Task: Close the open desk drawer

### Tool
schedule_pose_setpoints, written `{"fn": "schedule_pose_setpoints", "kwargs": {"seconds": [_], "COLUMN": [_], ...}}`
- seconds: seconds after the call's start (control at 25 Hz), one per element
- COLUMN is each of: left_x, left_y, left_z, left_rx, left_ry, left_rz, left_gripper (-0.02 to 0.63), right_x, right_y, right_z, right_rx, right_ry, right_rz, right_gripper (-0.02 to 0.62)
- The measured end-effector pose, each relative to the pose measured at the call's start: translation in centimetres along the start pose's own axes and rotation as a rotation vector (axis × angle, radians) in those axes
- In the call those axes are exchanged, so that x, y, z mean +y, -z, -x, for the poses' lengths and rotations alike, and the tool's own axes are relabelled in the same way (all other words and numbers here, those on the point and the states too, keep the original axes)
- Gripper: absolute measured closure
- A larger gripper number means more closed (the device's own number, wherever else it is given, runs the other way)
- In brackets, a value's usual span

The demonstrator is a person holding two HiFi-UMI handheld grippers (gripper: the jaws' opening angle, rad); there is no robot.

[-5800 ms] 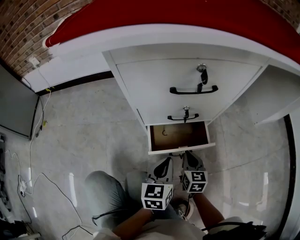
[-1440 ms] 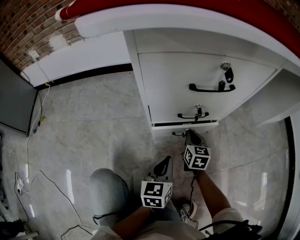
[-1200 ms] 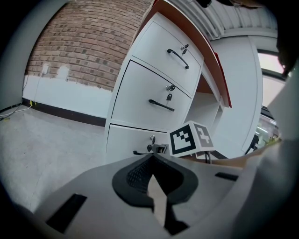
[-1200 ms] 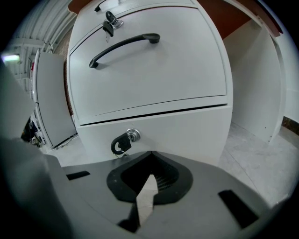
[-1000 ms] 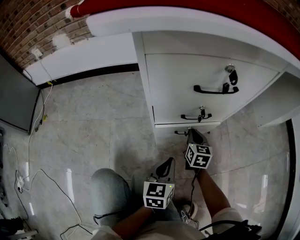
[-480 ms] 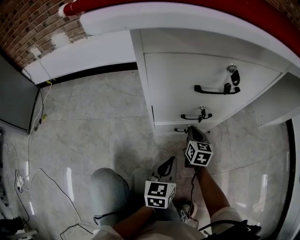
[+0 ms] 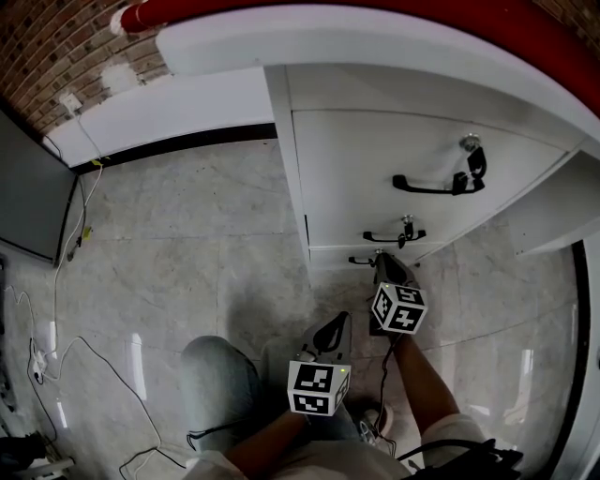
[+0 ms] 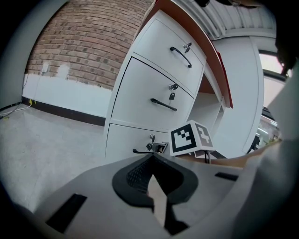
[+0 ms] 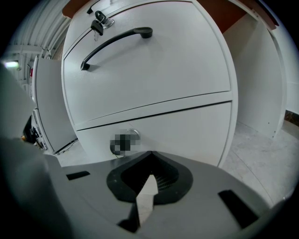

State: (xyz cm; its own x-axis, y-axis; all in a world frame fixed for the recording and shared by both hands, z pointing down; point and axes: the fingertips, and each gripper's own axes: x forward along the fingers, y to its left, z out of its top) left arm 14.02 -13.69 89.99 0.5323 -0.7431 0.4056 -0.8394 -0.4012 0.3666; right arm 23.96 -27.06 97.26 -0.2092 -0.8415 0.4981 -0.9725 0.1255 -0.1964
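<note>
Bottom drawer [image 7: 330,255]: stiff, slides lightly; push front beside handle [image 7: 362,262]. Right gripper [image 7: 382,263] at handle, left gripper [image 7: 335,322] back; both closed, empty.

Brick wall [image 7: 47,52], tiled floor [image 7: 159,253], dark panel [image 7: 26,192]

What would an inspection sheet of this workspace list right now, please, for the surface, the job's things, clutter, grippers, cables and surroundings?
Surface: glossy pale grey marbled tile floor.
Job's things: white bottom desk drawer is shut, flush with the two drawers above it; its black handle faces the person.
Clutter: nothing seen.
Grippers: right gripper has its jaws together, empty, tip at the bottom drawer's front; left gripper has its jaws together, empty, over the person's knee.
Cables: loose floor cables at far left; a black lead runs from the right gripper.
Surroundings: brick wall, red desktop edge, keys in the upper locks.
</note>
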Motion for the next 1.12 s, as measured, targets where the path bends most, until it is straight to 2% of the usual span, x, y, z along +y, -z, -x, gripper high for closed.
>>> {"fn": "schedule_pose_setpoints", "kwargs": {"seconds": [0.56,1.12], "left_x": [0.31,-0.19], "left_y": [-0.03,-0.30], "left_z": [-0.37,0.02], "left_rx": [0.007,-0.009], "left_ry": [0.007,0.005], "left_rz": [-0.001,-0.001], "left_gripper": [0.606,0.606], "right_x": [0.01,-0.04], "right_y": [-0.08,-0.11], "right_z": [-0.06,0.00], "right_rx": [0.009,0.007], "right_ry": [0.011,-0.014], "right_rz": [-0.015,-0.030], "right_gripper": [0.597,0.597]}}
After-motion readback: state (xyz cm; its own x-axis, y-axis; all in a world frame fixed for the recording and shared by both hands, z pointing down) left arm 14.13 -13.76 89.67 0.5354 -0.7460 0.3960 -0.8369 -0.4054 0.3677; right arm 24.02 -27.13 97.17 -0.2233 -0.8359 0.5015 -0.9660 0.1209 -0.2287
